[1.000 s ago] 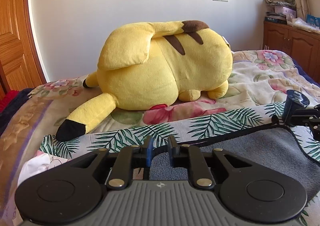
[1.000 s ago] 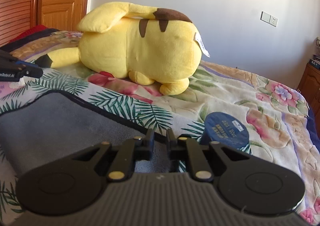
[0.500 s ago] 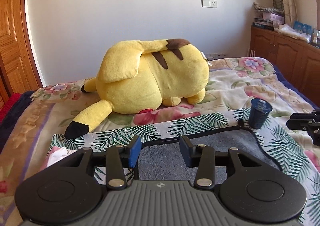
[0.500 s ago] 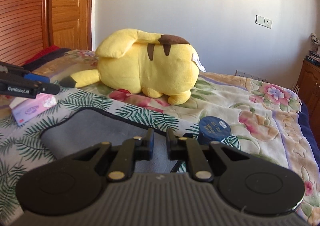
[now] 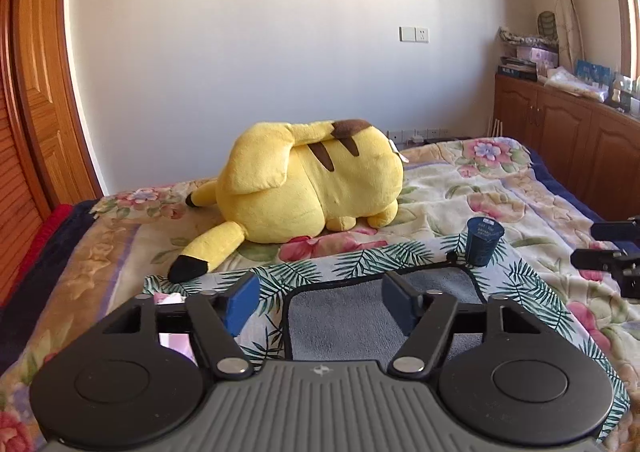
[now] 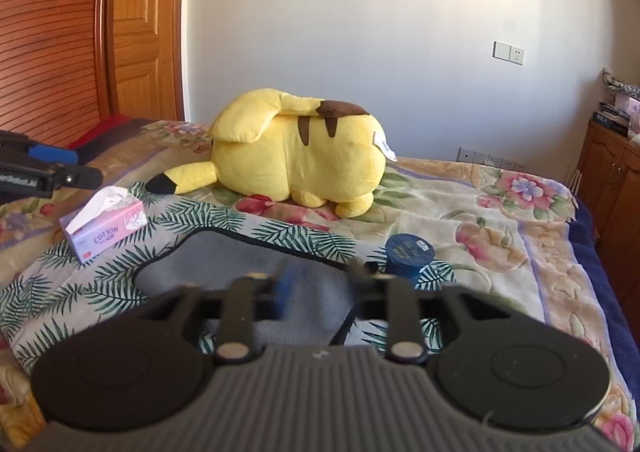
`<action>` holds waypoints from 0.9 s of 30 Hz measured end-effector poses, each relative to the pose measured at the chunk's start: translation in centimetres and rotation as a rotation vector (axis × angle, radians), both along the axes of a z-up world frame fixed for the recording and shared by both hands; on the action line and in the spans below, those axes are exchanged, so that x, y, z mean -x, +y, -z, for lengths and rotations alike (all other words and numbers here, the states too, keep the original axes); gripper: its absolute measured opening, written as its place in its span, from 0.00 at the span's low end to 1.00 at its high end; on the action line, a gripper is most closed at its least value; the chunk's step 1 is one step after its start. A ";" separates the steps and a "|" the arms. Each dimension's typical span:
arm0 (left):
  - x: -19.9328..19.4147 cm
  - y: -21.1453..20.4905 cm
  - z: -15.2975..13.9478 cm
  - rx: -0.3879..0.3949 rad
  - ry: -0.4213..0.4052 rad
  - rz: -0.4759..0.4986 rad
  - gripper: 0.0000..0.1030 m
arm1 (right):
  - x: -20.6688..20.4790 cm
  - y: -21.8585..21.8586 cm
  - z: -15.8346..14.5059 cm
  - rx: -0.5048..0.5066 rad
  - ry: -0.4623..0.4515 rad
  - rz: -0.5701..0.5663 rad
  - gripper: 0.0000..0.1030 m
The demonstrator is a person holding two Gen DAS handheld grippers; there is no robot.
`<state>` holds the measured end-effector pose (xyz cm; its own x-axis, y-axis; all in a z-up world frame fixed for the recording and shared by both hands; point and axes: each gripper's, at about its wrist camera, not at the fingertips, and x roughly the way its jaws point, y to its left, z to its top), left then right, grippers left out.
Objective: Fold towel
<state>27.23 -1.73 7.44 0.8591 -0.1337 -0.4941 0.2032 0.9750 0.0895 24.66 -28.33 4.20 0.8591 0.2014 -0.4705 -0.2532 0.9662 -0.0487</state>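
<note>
A grey towel with a black border [image 5: 352, 316] lies folded flat on a palm-leaf cloth on the bed; it also shows in the right wrist view [image 6: 240, 264]. My left gripper [image 5: 320, 304] is open and empty, raised above the towel's near left part. My right gripper [image 6: 320, 280] is open and empty above the towel's near right edge, its fingers blurred by motion. Each gripper shows at the edge of the other's view: the right one [image 5: 608, 248] and the left one [image 6: 52, 167].
A big yellow plush toy [image 5: 308, 187] lies behind the towel. A dark blue cup [image 5: 483, 240] stands at the towel's far right corner. A pink tissue box [image 6: 104, 230] sits left of the towel. Wooden doors are on the left, a cabinet [image 5: 568, 131] on the right.
Both grippers let go of the towel's far edge, opened, and drew back and up. The towel now lies flat and the view is wider.
</note>
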 end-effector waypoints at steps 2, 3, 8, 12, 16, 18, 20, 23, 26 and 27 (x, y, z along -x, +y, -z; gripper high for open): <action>0.9 0.4 -0.9 0.012 0.001 -0.009 0.52 | 0.9 -0.1 -0.8 -0.001 -0.012 0.000 0.60; 1.3 0.6 -1.4 0.020 0.004 -0.015 0.53 | 1.3 0.0 -1.2 0.005 -0.014 0.002 0.60; 3.7 1.2 -3.6 0.028 -0.019 -0.047 0.63 | 3.0 -0.2 -3.5 -0.005 -0.022 0.017 0.68; 5.8 1.6 -5.3 0.028 -0.044 -0.056 0.73 | 4.7 -0.1 -5.2 -0.015 -0.044 0.027 0.93; 7.6 2.2 -6.8 0.048 -0.070 -0.066 0.81 | 6.1 0.2 -6.7 -0.017 -0.070 0.026 1.00; 8.4 2.2 -7.3 0.047 -0.079 -0.072 0.82 | 6.8 0.4 -7.4 -0.019 -0.083 0.028 1.00; 9.1 2.1 -7.8 0.033 -0.091 -0.073 0.84 | 7.5 0.5 -7.9 -0.022 -0.093 0.032 1.00; 10.2 2.0 -8.0 0.024 -0.099 -0.068 0.84 | 8.2 0.7 -8.3 -0.026 -0.108 0.035 1.00; 11.2 1.9 -7.8 0.028 -0.095 -0.060 0.84 | 9.2 0.7 -8.4 -0.030 -0.115 0.042 1.00; 11.7 1.9 -7.7 0.028 -0.093 -0.057 0.84 | 9.5 0.7 -8.3 -0.035 -0.115 0.043 1.00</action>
<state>15.56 0.12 15.13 0.9075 -0.0962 -0.4090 0.1396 0.9872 0.0777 15.20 -27.63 12.55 0.9153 0.1772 -0.3617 -0.2057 0.9777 -0.0415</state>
